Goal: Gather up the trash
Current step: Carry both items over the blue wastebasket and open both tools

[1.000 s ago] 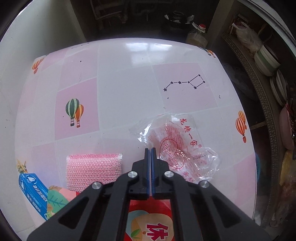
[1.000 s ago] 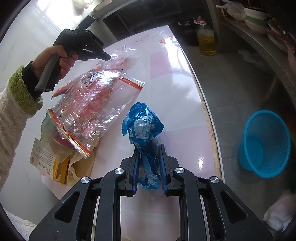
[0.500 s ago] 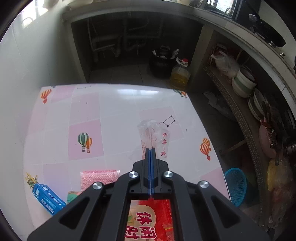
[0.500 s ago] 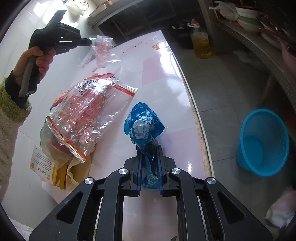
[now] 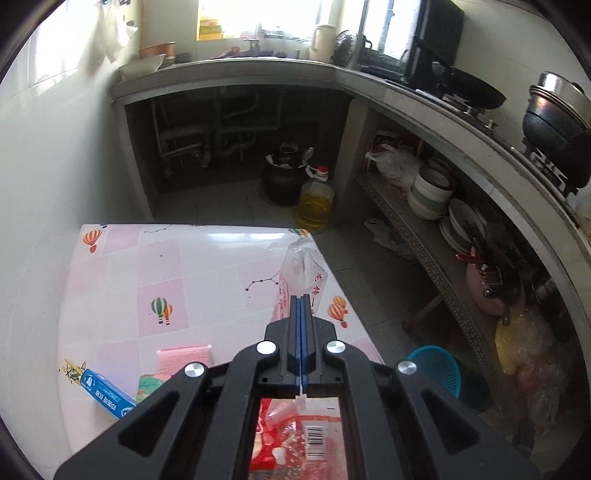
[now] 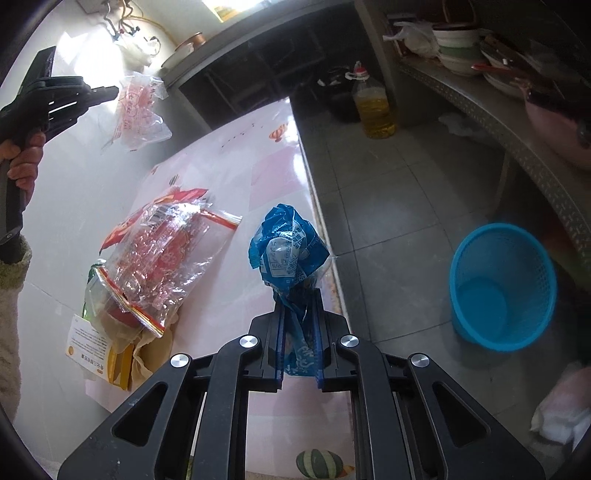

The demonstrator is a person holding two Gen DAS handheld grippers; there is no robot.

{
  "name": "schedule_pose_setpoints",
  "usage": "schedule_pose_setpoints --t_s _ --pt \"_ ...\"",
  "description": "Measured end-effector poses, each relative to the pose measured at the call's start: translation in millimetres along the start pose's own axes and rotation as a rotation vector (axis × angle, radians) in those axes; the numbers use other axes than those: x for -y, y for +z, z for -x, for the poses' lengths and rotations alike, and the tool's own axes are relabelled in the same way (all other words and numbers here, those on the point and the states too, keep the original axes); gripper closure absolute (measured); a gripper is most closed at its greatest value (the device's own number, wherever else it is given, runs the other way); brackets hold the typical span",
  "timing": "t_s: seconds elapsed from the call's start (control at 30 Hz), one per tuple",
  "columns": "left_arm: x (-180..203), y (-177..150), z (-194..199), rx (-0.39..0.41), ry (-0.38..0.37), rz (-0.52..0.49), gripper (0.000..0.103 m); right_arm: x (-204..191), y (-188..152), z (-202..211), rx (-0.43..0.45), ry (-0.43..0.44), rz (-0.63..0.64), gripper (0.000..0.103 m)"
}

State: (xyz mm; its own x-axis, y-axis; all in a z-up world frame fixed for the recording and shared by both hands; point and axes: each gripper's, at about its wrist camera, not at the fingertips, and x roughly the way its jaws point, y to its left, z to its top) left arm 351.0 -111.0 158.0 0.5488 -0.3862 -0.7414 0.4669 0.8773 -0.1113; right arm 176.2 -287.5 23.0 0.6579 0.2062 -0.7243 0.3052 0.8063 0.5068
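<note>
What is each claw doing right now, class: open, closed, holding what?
Left claw: closed on the clear plastic bag with red print, held in the air.
Right claw: closed on the crumpled blue wrapper.

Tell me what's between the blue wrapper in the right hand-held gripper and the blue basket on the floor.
Right wrist view: only the table's edge and bare grey floor tiles separate blue wrapper and blue basket.

You get bright daylight from the window (image 5: 258, 18), glare on the glossy worktop (image 5: 229, 240), dim shelves (image 5: 461, 236), and fisheye bending with dark corners.
</note>
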Motion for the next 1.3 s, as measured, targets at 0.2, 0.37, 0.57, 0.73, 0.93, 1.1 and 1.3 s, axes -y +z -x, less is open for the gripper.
schedule_pose_setpoints --t_s 0.2,0.37,0.57,0.73,0.93,1.1,1.3 --pt "69.4 -6.8 7.8 -0.003 -0.131 -0.106 0.103 37.4 0.4 28.0 0.065 -0.068 -0.078 0.092" --pt "140.0 -21.9 -14.3 -0.082 -0.24 -0.196 0.103 84.9 -11.2 51.4 0.091 -0.139 -0.184 0.092" --pt "217.3 -51.9 -83.0 -0.257 -0.298 -0.263 0.103 147.5 -35.3 61.3 0.082 -0.214 -0.347 0.092" --pt "260.1 -88.9 -151.8 -0.406 -0.292 -0.278 0.103 182.3 -45.2 49.3 0.046 -0.248 -0.429 0.092" --pt "307.8 -117.2 -216.1 -0.516 -0.285 -0.294 0.103 215.6 -36.9 18.3 0.002 -0.301 -0.455 0.092" --pt "339.2 -124.1 -248.9 -0.558 -0.324 -0.308 0.085 243.9 -18.3 -25.7 -0.034 -0.362 -0.426 0.063" --pt "331.4 -120.7 -236.6 -0.52 -0.325 -0.295 0.052 258.0 -32.3 -30.7 -0.053 -0.4 -0.482 0.046"
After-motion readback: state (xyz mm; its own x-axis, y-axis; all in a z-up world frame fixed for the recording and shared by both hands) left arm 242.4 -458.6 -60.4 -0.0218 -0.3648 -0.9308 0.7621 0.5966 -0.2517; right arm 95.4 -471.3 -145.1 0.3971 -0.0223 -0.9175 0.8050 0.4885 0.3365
